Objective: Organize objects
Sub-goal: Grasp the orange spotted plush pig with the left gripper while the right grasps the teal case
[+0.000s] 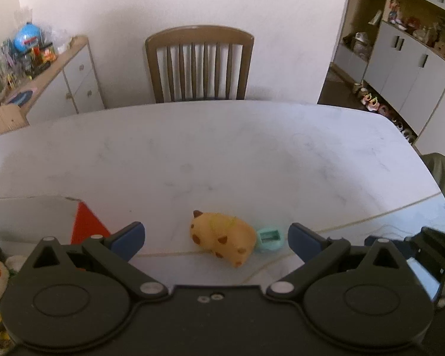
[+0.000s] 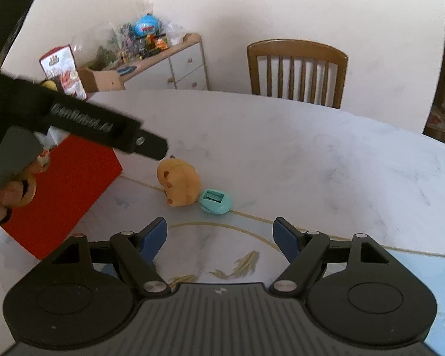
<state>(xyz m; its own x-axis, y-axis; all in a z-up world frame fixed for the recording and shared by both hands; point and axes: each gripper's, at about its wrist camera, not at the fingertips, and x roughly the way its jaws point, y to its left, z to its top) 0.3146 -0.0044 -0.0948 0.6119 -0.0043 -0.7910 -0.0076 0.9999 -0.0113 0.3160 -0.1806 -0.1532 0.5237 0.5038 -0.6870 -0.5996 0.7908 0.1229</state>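
Observation:
A yellow-orange soft toy with brown spots lies on the white marble table. A small teal sharpener-like object touches its right side. My left gripper is open, its blue fingers on either side of the toy and the teal object, a little above them. In the right wrist view the toy and teal object lie ahead of my open right gripper, which holds nothing. The left gripper's body reaches in from the left, held by a hand.
A red and white box stands on the table to the left of the toy. A wooden chair is at the far table edge. A sideboard cluttered with toys lines the left wall. Cabinets stand at the right.

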